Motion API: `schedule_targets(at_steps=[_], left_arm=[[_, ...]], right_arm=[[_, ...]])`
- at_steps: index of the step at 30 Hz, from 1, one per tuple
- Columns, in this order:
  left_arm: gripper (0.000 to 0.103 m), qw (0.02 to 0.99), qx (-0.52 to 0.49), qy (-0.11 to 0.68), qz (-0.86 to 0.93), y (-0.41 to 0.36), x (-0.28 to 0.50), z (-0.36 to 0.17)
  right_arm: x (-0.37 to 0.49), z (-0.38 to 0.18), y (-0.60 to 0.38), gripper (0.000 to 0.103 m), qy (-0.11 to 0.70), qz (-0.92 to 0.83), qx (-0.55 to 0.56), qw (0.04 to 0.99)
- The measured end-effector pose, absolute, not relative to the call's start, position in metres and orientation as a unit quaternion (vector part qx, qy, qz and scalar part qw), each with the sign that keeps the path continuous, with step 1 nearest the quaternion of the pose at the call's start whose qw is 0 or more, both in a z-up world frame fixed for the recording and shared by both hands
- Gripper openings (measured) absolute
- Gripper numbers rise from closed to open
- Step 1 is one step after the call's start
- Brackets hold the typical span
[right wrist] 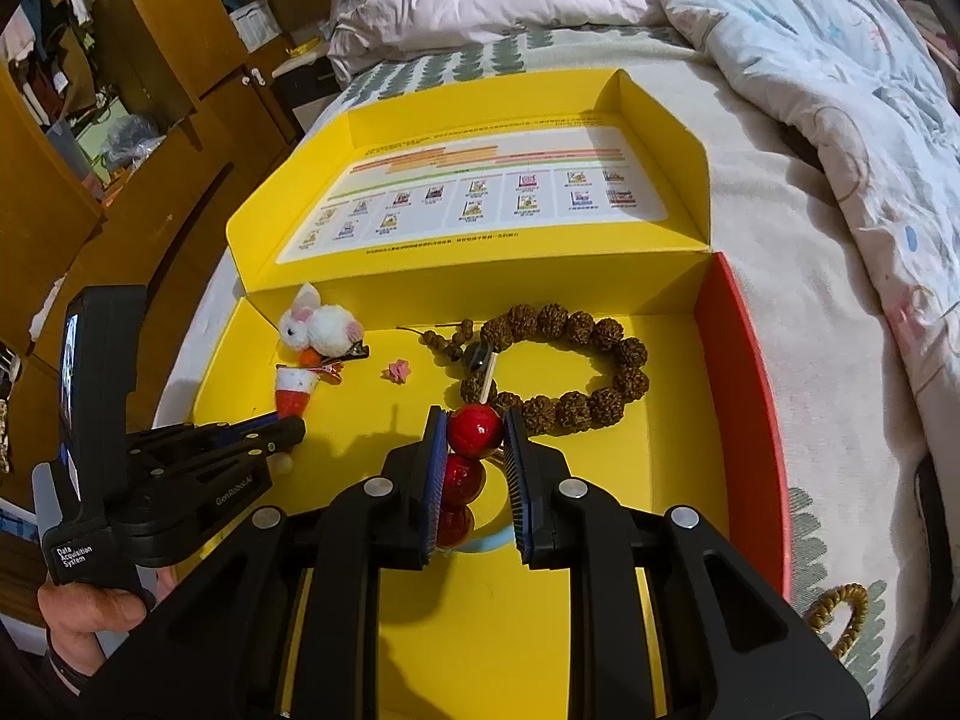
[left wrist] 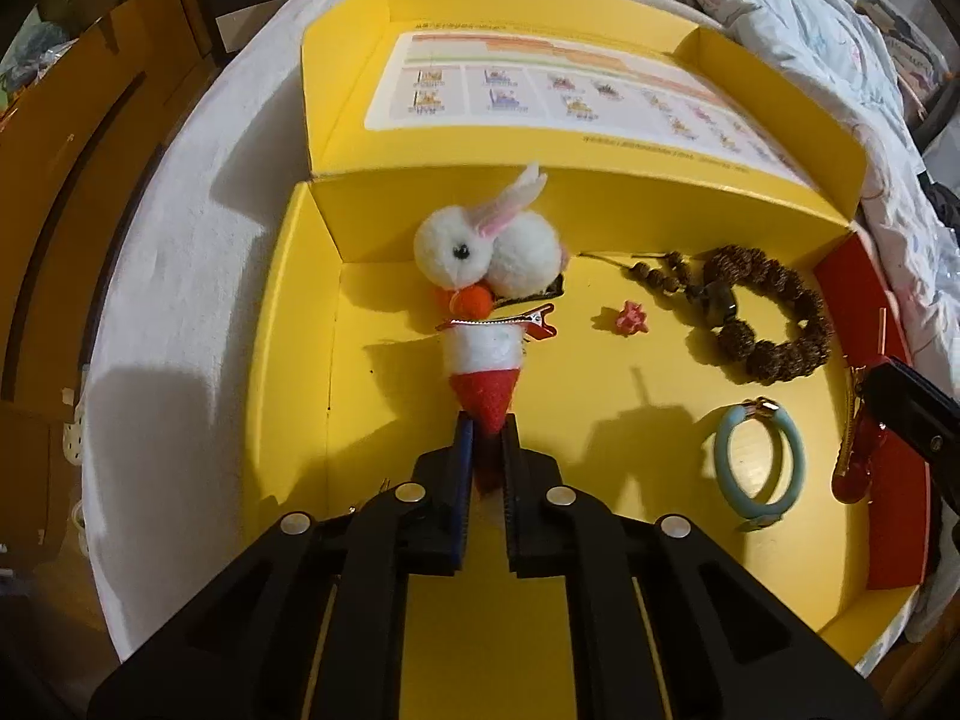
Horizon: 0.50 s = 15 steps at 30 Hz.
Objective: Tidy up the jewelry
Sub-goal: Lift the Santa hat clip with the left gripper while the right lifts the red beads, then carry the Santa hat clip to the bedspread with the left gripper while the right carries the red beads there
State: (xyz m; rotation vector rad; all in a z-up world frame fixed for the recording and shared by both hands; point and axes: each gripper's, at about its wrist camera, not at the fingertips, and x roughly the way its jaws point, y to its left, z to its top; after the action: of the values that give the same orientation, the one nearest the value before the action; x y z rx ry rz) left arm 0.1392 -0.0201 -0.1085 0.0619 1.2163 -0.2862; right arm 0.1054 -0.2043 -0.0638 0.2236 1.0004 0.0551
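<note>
While the left gripper point(left wrist: 486, 438) clamps the red felt clip point(left wrist: 489, 381) in the yellow box point(left wrist: 288, 360), the right gripper point(right wrist: 474, 438) clamps red beads point(right wrist: 474, 432) beside the bracelet point(right wrist: 576, 360).

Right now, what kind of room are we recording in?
Most likely a bedroom. The yellow box of jewelry sits on a bed, with a rumpled floral duvet bunched behind it and wooden cabinets along the left side.

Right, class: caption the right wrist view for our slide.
Right gripper clamps a red candied-fruit hair clip over the yellow box, beside a brown bead bracelet.
</note>
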Motion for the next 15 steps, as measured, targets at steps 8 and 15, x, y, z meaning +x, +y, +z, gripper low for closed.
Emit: schedule_targets(at_steps=[8,15], left_arm=[[0.008,0.826,0.023,0.545,-0.144,-0.017,0.125,-0.074],[0.008,0.839,0.022,0.522,-0.150,-0.010,0.099,-0.039]], right_arm=[[0.091,-0.045,-0.211,0.020,0.466,0.026,0.112,0.877],[0.062,-0.021,-0.225,0.020,0.451,0.015,0.112,0.885]])
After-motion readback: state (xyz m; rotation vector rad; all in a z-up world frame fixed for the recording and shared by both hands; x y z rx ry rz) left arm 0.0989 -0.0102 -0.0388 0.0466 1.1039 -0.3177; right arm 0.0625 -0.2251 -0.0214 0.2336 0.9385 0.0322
